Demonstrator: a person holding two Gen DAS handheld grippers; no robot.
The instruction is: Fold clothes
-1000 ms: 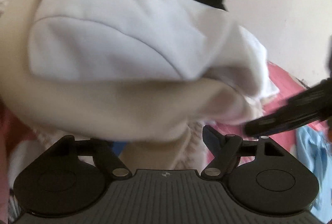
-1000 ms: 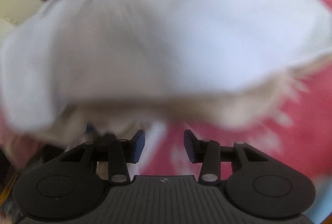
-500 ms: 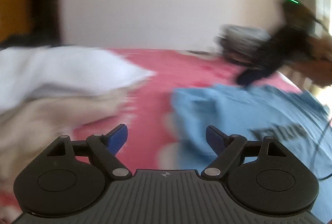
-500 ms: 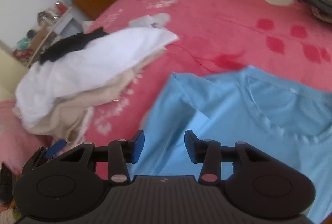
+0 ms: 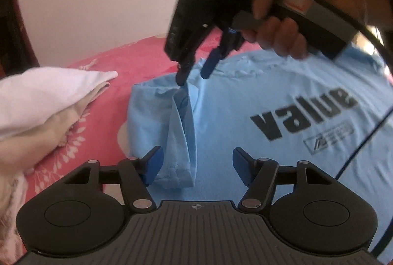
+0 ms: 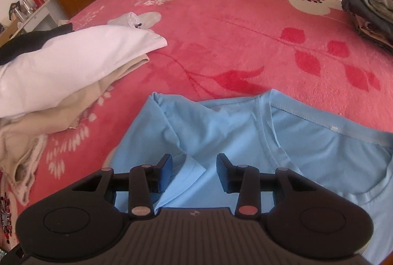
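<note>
- The left gripper [image 5: 196,164], black with blue pads, stands fairly wide with nothing pressed between its fingers; its jaws have just been closing. The hem of the folded-over sleeve [image 5: 180,142] lies just ahead of its left pad.
- The right gripper [image 5: 192,72], held in a hand [image 5: 282,27], hovers half-open and empty over the sleeve's shoulder end.
- The light blue cotton T-shirt with black "value" lettering [image 5: 282,117] lies spread on the pink flowered bed cover [image 6: 245,44], chest up, collar [image 6: 319,122] away from the person.
- The sleeve's long axis runs from the left gripper to the right one, so each is nearest to one end, likely ready for pinching it.
- A white and beige heap of clothes [image 6: 61,73] sits well apart, to the left.
</note>
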